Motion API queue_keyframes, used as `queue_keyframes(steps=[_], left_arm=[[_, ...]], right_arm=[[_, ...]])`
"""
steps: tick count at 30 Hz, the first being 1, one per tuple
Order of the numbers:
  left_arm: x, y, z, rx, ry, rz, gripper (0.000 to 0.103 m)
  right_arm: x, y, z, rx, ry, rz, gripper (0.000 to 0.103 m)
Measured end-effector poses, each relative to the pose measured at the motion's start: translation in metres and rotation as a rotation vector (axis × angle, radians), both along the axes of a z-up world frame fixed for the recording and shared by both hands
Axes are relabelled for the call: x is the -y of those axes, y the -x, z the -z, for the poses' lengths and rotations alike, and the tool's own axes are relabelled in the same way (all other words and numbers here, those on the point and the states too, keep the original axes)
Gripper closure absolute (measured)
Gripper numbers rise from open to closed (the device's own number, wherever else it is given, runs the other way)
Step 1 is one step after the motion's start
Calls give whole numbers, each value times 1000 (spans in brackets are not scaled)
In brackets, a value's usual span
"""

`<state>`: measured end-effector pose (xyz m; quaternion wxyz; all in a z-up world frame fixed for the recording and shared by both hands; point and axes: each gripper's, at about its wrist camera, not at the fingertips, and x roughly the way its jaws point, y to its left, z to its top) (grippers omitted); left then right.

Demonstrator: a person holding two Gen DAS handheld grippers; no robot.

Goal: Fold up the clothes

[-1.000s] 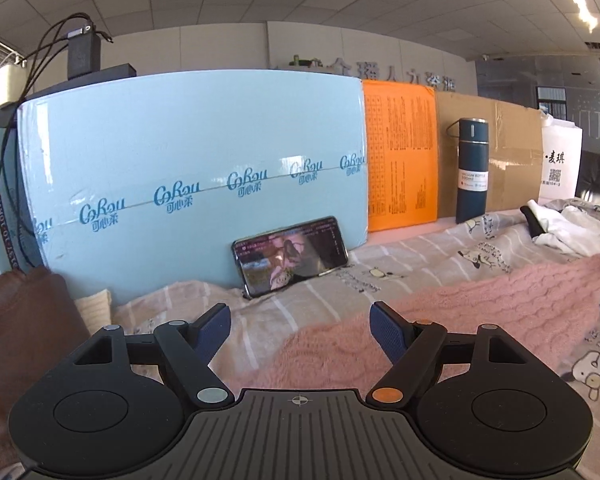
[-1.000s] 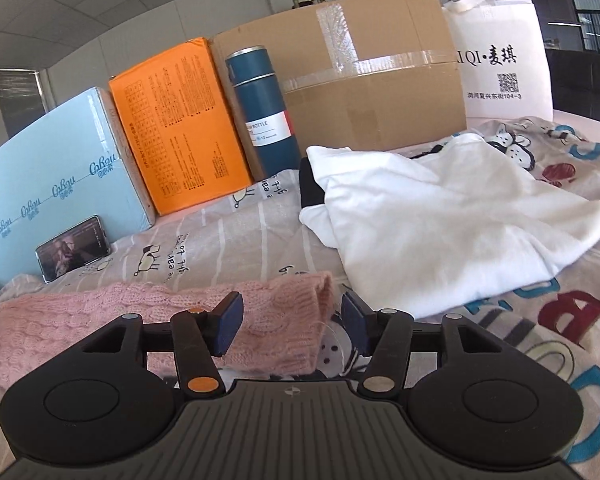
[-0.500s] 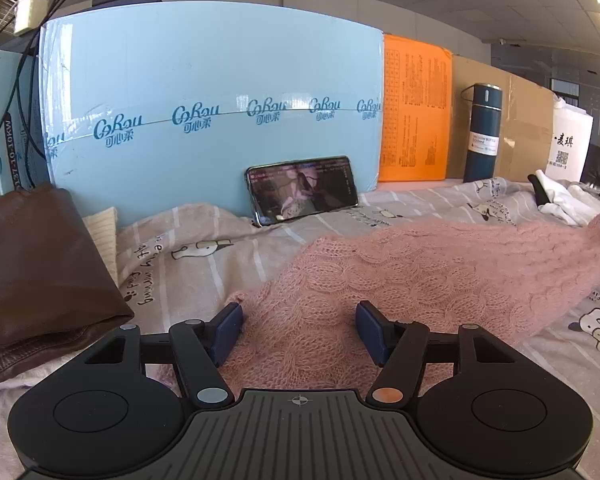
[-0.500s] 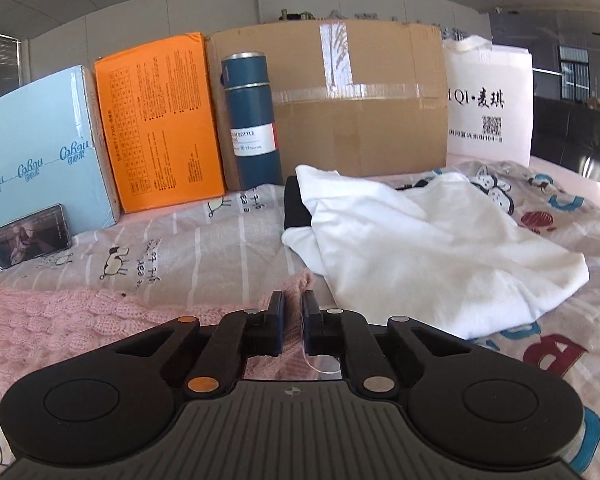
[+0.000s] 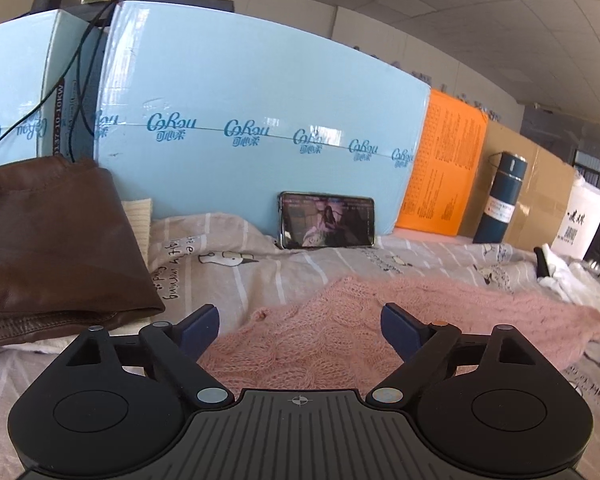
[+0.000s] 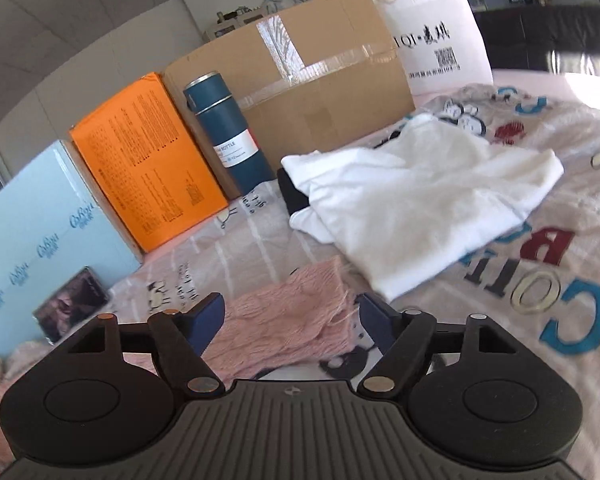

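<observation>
A pink knitted garment [image 5: 380, 320] lies stretched across the patterned bed sheet [image 5: 260, 272]. My left gripper [image 5: 300, 326] is open, its jaws spread over the garment's left end, holding nothing. In the right wrist view the garment's other end [image 6: 292, 316] lies between the jaws of my right gripper [image 6: 290, 320], which is open and empty. A white garment [image 6: 420, 196] lies crumpled on the sheet beyond my right gripper, over a black item [image 6: 294, 196].
A brown leather garment [image 5: 52, 248] lies folded at the left. A phone [image 5: 326, 220] leans on a light blue box [image 5: 260, 120]. An orange box [image 6: 148, 160], a blue bottle [image 6: 230, 136], a cardboard box [image 6: 320, 80] and a white bag [image 6: 432, 40] line the back.
My right gripper, shut on the garment's end half a second ago, has opened and let it go. My left gripper has opened wider and shifted left along the garment.
</observation>
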<state>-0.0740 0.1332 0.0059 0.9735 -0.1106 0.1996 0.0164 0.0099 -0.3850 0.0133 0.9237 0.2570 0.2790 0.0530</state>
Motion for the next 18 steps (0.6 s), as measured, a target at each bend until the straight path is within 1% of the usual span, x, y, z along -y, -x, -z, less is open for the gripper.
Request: queue_keyframes(steps=[3,5,6,10,12,14,15,16,18], left_arm=[[-3,3,-1,7,24,-9,13],[-3,3,-1,5,34,-6,13],[-3,3,0,4,38,-4,13],[-4,2,2,0,50,3,13],[-5,1,3,-8,55,2,13],[-5,0,5,-16,58,4,13],[-6,-1,6,-19,59,5,13],[-6,-1,7,-23,60,5,13],[-6,-2,8,-25,60,4,13]], right_arm=[[-1,-4,16,-112,-202,-42,28],[-6,-13,27,-148,-276,-43,28],[-9,-18,30,-145,-293,-32,28],[-18,-36,37,-76,-317,38,30],[-27,-45,37,-49,-283,65,31],[-35,-51,39,-38,-251,89,42],[-37,-54,40,-43,-239,96,62],[-39,-53,40,-35,-231,101,78],[-39,-47,38,2,-220,106,86]])
